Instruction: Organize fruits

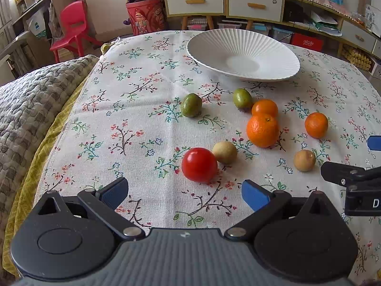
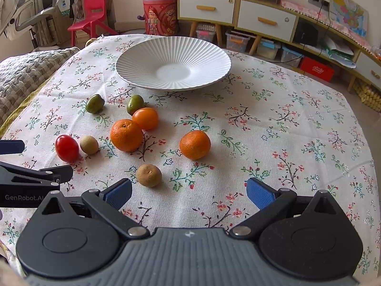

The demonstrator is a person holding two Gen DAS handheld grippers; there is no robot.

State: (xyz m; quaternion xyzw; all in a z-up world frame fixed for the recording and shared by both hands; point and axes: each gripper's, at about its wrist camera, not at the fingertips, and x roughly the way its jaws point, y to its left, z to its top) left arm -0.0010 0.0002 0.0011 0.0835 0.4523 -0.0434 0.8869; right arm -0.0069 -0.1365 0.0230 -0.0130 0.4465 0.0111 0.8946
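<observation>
A white ribbed plate (image 1: 209, 45) (image 2: 142, 54) stands empty at the far side of the floral tablecloth. In front of it lie loose fruits: a red tomato (image 1: 199, 164) (image 2: 67, 148), three oranges (image 1: 262, 130) (image 2: 194, 144), two green fruits (image 1: 191, 104) (image 2: 94, 104) and two small tan fruits (image 1: 224, 152) (image 2: 148, 175). My left gripper (image 1: 184, 194) is open and empty, just short of the tomato. My right gripper (image 2: 189, 194) is open and empty, with a tan fruit just ahead of its left finger.
A grey quilt (image 1: 31, 100) lies along the table's left edge. Beyond the table stand a red chair (image 1: 71, 28), a red drum (image 1: 147, 15) and cabinets with drawers (image 1: 254, 6). The other gripper's body shows at the right edge of the left wrist view (image 1: 352, 181).
</observation>
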